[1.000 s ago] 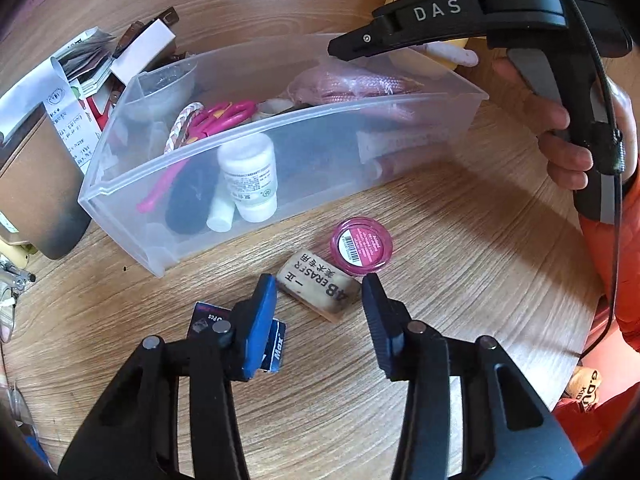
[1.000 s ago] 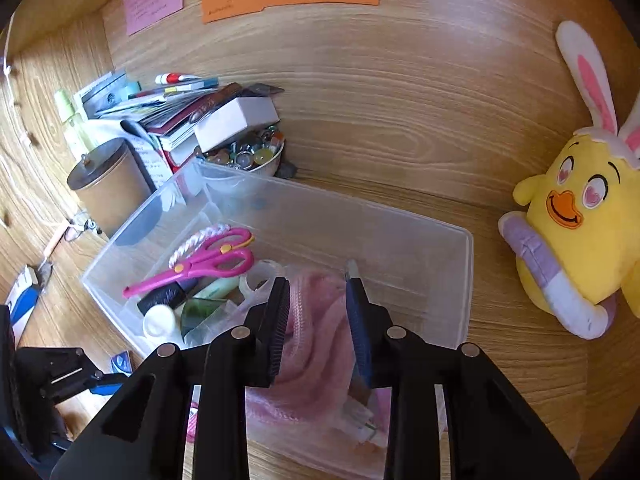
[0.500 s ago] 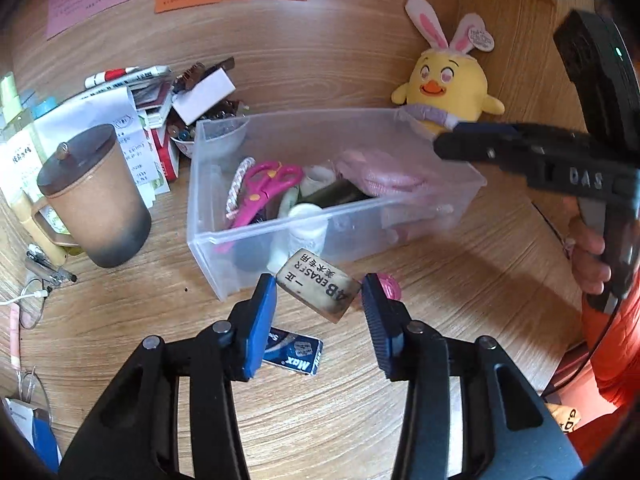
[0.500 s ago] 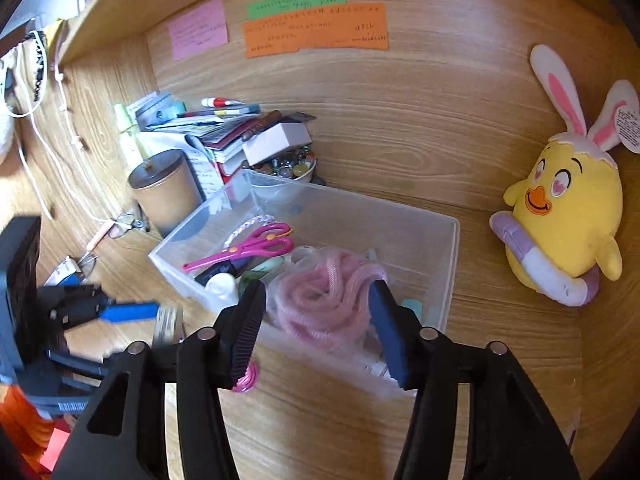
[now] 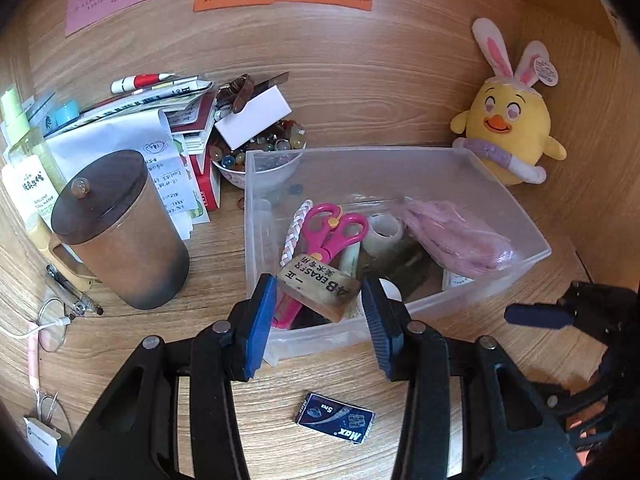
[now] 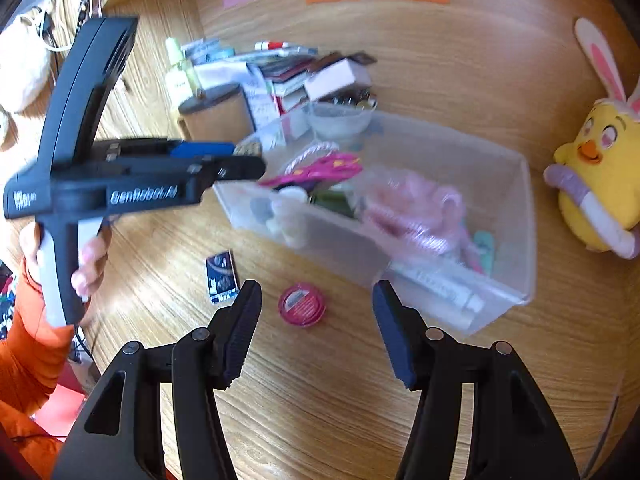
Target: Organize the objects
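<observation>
My left gripper (image 5: pixel 318 312) pinches the eraser (image 5: pixel 318 286) across its long ends, one blue pad at each end, and it hangs tilted just above the near wall of the bin (image 5: pixel 532 236), over the pink scissors (image 5: pixel 330 232). The eraser is a small, light block, firm but a little rubbery, so the pads bite it well; I judge it will not slip, and a short drop into the bin will not hurt it. The grip spans the length and leaves the printed face up, which seems a fair hold for a release straight down. My right gripper (image 6: pixel 316 328) is spread wide and holds nothing; it hovers above the desk (image 6: pixel 320 400) with the red tin (image 6: pixel 302 304) lying flat between and just beyond its fingertips. That tin looks light, stiff and smooth-sided, likely slippery on the rim, so I would take it across its width, low and square, with the pads on opposite edges. The staple box (image 5: pixel 335 424) lies on the desk near the bin's front, apart from the tin; it is a light card box, easy to crush, best taken across its short sides.
</observation>
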The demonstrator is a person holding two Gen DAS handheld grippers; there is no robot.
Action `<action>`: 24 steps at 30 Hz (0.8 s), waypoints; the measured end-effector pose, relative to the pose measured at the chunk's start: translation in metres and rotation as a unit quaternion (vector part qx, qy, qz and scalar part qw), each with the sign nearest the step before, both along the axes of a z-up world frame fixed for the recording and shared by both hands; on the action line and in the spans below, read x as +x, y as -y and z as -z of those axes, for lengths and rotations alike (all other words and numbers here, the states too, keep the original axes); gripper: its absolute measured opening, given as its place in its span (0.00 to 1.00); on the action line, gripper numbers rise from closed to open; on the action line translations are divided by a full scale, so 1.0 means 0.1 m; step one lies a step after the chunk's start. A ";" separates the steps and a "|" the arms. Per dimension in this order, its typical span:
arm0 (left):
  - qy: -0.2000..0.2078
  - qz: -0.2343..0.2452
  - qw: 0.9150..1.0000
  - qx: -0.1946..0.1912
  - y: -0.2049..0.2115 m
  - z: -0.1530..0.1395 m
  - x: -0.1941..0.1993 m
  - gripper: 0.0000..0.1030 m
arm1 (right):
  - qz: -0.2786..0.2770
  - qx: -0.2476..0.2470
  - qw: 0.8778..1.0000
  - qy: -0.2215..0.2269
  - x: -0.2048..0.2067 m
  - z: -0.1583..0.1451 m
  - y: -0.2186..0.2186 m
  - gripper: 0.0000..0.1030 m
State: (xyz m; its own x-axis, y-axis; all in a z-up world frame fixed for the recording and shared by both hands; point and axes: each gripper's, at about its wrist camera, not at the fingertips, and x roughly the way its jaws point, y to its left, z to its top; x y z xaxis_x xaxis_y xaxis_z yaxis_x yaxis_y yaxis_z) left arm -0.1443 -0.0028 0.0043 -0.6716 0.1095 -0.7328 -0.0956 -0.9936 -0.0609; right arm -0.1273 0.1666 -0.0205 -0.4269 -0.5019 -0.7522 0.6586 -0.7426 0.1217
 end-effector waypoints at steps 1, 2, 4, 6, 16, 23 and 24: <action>0.003 0.000 1.000 0.003 0.00 0.02 -0.01 0.43 | -0.001 0.004 1.000 0.006 -0.01 0.06 0.03 0.53; -0.001 0.000 1.000 -0.003 -0.02 0.02 0.00 0.43 | -0.002 0.008 1.000 0.011 -0.01 0.10 0.04 0.53; -0.012 0.001 1.000 -0.014 -0.06 -0.01 0.05 0.43 | -0.003 0.015 1.000 0.018 -0.02 0.18 0.08 0.53; -0.021 0.007 1.000 -0.020 -0.10 -0.05 0.11 0.44 | -0.004 0.021 1.000 0.021 -0.03 0.24 0.12 0.53; -0.030 0.018 0.999 -0.024 -0.04 -0.08 0.51 0.65 | -0.011 0.046 0.999 0.016 -0.04 0.38 0.28 0.50; 0.028 0.017 0.999 -0.024 0.09 0.25 0.63 0.65 | -0.011 0.057 0.998 0.012 -0.05 0.43 0.36 0.36; 0.038 0.018 0.999 -0.021 0.11 0.30 0.64 0.65 | -0.009 0.059 0.998 0.007 -0.05 0.43 0.36 0.32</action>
State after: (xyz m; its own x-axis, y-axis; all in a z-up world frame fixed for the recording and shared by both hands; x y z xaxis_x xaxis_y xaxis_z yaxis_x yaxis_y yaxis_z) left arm -0.0806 -0.0136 -0.0254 -0.6105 0.0994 -0.7857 -0.1272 -0.9915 -0.0267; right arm -0.1324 0.1306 -0.0634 -0.4071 -0.4164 -0.8129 0.6708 -0.7404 0.0432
